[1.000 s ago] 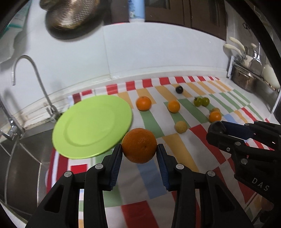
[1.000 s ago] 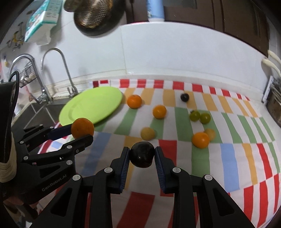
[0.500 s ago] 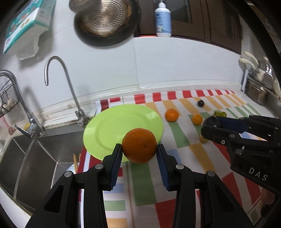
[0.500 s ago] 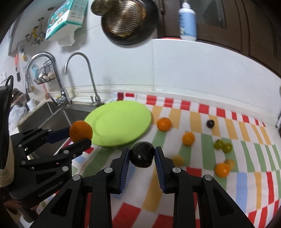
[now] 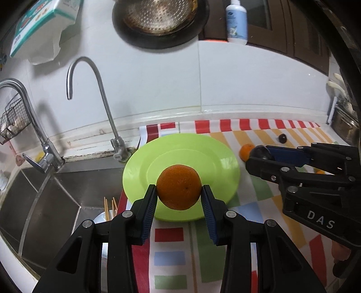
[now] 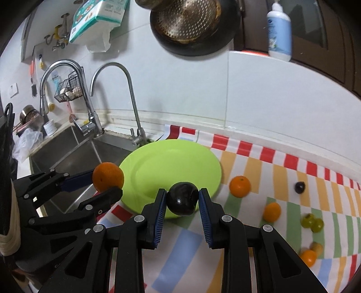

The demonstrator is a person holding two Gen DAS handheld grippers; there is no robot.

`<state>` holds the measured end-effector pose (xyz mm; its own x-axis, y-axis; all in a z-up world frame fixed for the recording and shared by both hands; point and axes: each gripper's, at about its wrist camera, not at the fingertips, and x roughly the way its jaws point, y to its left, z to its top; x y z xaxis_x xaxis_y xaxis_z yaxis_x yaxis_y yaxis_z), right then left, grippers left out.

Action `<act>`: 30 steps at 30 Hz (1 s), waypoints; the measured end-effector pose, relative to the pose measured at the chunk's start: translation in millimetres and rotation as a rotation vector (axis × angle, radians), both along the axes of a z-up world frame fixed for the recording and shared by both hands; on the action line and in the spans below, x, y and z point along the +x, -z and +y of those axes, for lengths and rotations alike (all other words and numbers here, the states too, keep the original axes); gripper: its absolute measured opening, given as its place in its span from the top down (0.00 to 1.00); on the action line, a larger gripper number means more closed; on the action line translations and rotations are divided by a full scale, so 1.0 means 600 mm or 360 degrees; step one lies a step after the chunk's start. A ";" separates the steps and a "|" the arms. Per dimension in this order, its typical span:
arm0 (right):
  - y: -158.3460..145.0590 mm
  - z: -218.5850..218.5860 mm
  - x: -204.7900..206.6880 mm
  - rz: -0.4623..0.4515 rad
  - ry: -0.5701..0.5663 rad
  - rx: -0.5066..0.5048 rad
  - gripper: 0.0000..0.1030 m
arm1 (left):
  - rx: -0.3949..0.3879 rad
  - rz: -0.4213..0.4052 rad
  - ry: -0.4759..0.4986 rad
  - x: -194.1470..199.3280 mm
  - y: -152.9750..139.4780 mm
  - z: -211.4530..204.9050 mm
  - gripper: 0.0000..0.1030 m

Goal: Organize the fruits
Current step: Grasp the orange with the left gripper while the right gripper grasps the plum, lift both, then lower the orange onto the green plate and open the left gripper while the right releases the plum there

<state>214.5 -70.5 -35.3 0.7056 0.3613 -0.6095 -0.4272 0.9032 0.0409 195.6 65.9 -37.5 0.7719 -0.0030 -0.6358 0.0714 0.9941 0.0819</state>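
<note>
My left gripper (image 5: 178, 195) is shut on a big orange (image 5: 178, 187) and holds it above the near rim of the lime green plate (image 5: 203, 155). My right gripper (image 6: 182, 199) is shut on a dark plum (image 6: 182, 198) over the plate's (image 6: 171, 164) near right edge. The left gripper and its orange (image 6: 108, 176) also show in the right wrist view, left of the plate. The plate is empty. More fruit lies on the striped cloth: two oranges (image 6: 239, 186) (image 6: 271, 211), a small dark fruit (image 6: 299, 187), two green ones (image 6: 312, 222).
A steel sink (image 5: 38, 198) with two taps (image 5: 99, 99) lies left of the plate. Chopsticks (image 5: 108, 206) stand in a cup at the sink edge. A pan (image 5: 158, 20) and a bottle (image 5: 237, 21) are on the wall behind. A metal rack (image 5: 343, 121) stands at far right.
Both grippers have moved left and toward the plate with their fruit still held. The plate now sits directly behind both held fruits.
</note>
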 end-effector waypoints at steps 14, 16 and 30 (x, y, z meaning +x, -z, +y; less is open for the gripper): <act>0.076 0.046 0.110 0.0179 -0.0039 -0.0026 0.71 | 0.0040 0.0120 -0.0010 0.075 0.057 0.030 0.62; 0.085 0.050 0.120 0.0208 -0.0037 -0.0021 0.71 | 0.0047 0.0123 -0.0004 0.080 0.061 0.031 0.62; 0.075 0.037 0.119 0.0165 0.0005 -0.0005 0.66 | 0.0066 0.0081 -0.0037 0.074 0.053 0.035 0.45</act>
<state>286.2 -48.3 -80.0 0.6395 0.3571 -0.6808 -0.4181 0.9047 0.0818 240.1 87.0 -69.3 0.7379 0.0415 -0.6737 0.0537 0.9913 0.1198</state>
